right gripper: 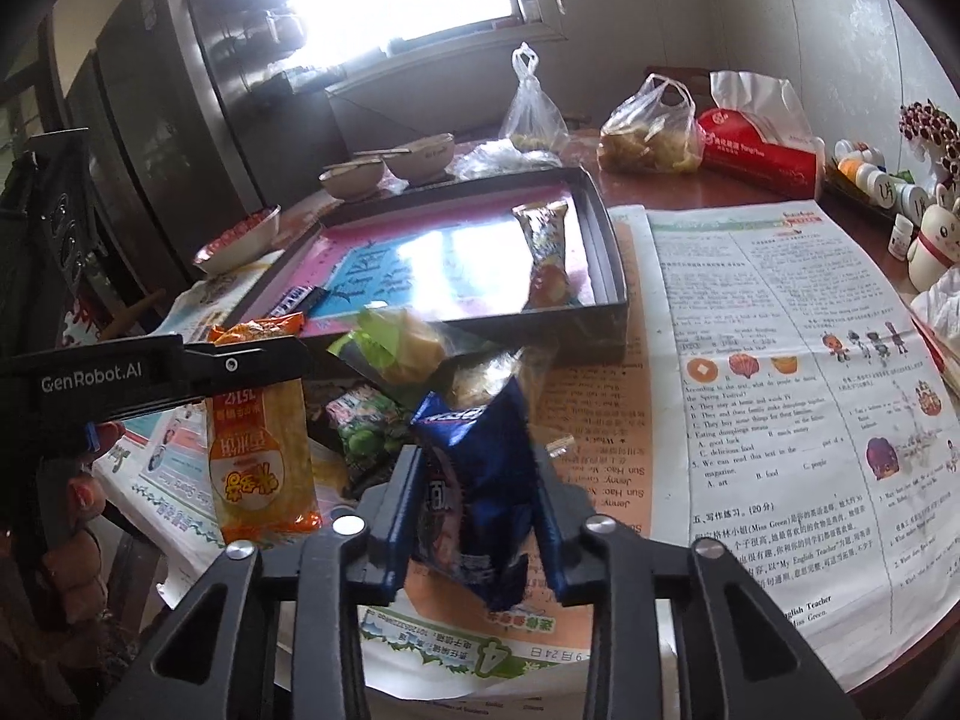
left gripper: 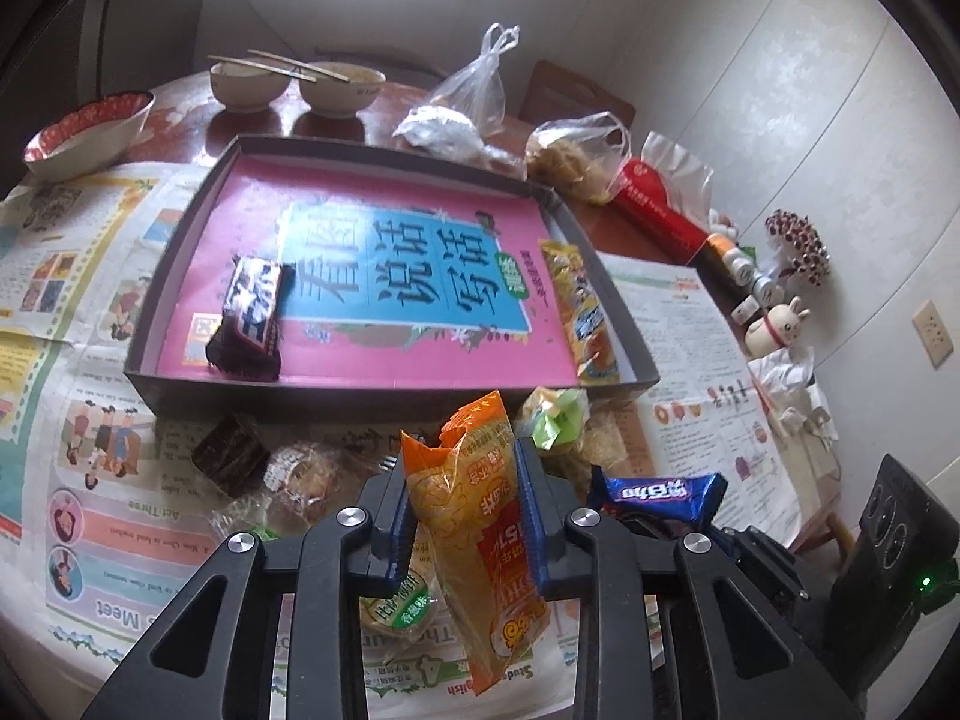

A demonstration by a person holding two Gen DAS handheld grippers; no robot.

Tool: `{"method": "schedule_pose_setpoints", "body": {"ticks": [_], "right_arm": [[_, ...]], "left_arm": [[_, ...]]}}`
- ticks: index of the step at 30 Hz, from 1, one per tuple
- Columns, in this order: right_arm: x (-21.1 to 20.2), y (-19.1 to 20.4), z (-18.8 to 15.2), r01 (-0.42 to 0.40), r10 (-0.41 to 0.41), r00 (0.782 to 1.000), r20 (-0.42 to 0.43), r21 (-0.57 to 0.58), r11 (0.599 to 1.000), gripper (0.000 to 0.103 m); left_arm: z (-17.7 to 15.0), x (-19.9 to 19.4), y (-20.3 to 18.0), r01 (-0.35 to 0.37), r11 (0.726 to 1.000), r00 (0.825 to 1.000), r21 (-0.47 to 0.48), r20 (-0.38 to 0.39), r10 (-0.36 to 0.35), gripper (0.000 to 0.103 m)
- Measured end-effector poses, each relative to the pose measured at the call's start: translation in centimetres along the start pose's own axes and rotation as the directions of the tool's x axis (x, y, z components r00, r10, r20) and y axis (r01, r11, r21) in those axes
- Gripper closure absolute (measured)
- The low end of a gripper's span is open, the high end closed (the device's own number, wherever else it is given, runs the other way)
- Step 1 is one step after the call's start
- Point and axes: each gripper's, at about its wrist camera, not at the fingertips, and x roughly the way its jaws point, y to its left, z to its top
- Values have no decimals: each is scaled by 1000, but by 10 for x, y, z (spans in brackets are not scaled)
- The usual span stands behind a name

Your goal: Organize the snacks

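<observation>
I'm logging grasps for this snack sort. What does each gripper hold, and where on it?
Left gripper pinches the orange snack packet across its middle. Right gripper pinches the blue snack packet across its middle.

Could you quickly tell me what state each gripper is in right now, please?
Left gripper: shut on the orange snack packet.
Right gripper: shut on the blue snack packet.

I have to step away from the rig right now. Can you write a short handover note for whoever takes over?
Left gripper: shut on the orange snack pack, lifted.
Right gripper: shut on the blue snack pack.
Done: dark bar and yellow pack lie in the tray.
Left: place both held packs in the tray, then the loose snacks on the newspaper in front of it.
</observation>
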Motion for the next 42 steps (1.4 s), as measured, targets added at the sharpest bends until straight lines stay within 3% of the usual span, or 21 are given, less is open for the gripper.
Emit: {"method": "schedule_pose_setpoints", "body": {"ticks": [5,22,42], "right_arm": [[-2,6,0,-15,15,1000,13,-25,1000,80],[8,25,-6,-52,49,998,-28,-112,992,80],[-27,10,45,-31,39,993,116,-63,997,80]], "left_arm": [[4,-10,1,-2,1000,999,-3,36,2,73],[11,-24,12,12,1000,996,-20,87,-10,73],[46,-47,30,12,998,980,-57,201,0,73]]}}
